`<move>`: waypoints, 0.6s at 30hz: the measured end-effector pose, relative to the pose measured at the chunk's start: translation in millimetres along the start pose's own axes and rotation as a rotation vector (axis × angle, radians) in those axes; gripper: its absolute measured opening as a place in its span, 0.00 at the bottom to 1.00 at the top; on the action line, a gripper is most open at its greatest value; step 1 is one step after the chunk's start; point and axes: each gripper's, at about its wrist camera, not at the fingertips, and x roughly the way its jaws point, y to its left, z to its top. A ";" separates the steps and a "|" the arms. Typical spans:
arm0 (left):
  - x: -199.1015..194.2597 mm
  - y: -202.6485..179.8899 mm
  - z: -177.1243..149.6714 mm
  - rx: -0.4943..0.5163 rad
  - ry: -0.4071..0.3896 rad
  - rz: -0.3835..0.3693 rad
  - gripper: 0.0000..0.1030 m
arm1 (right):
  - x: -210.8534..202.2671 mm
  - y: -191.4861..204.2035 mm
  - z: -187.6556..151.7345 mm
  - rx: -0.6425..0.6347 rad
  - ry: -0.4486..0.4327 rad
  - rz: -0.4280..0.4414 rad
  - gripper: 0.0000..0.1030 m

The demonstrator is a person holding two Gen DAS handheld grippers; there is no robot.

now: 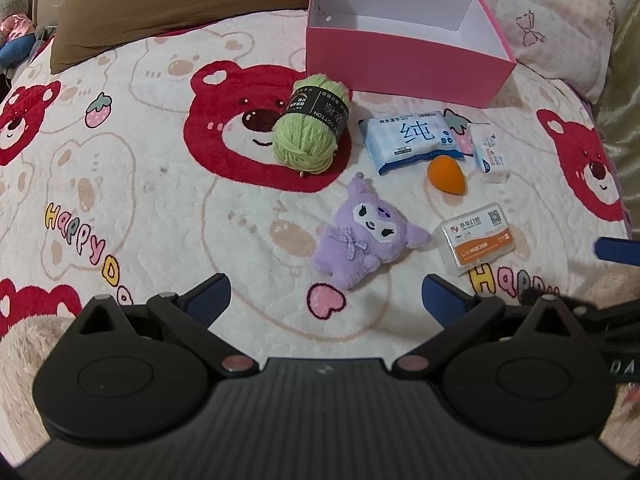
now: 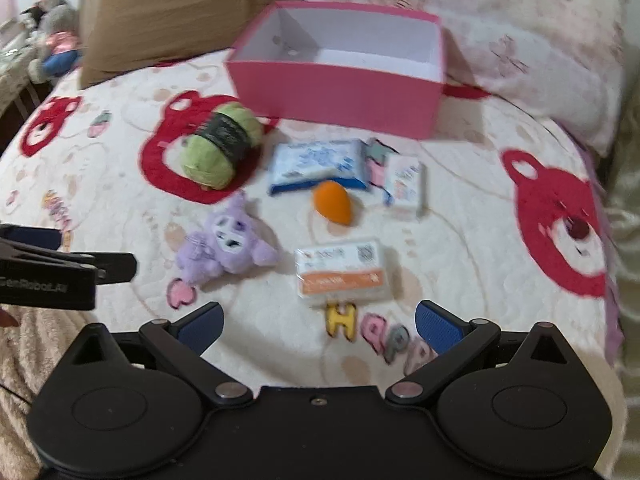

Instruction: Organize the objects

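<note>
pink box [image 1: 404, 68] sits empty at the far side of the bear-print blanket [image 1: 132, 208], open top, nothing packed yet. six loose things lie near it: green yarn ball [image 1: 310, 128] far left, wet wipes pack [image 1: 412, 140] just right of it, orange makeup sponge [image 1: 446, 174] touching the pack's near edge, small white carton [image 1: 490, 152] to the right, purple plush toy [image 1: 366, 236] nearer, clear plastic case [image 1: 478, 238] near right

handling guess: yarn is light and squashy, take it across the black paper band, loose end may trail. plush is soft, pinch the body, not an ear. sponge is springy and rounded, could squirt out, grip across the fat end. wipes pack is floppy and slick film, take a short edge. case is stiff and smooth, flat on soft fabric, so clamp its long sides. carton is light, crushes if squeezed hard

left gripper [image 1: 326, 294] is spread wide, holding nothing, hovering just near of the plush. right gripper [image 2: 318, 322] also spread and empty, near the case; its view is blurred
</note>
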 end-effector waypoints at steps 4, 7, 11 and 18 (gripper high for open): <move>2.3 8.5 6.5 0.005 0.010 -0.014 1.00 | 9.9 9.3 7.7 -0.082 0.022 0.111 1.00; 8.5 15.6 11.2 0.004 0.016 -0.023 1.00 | 22.5 25.6 11.5 -0.174 0.038 0.112 1.00; 19.8 25.7 17.6 -0.022 0.023 -0.062 1.00 | 36.1 48.0 15.9 -0.280 0.044 0.105 1.00; 35.4 31.7 31.8 -0.033 0.014 -0.105 0.97 | 64.4 52.3 34.1 -0.231 0.072 0.252 0.93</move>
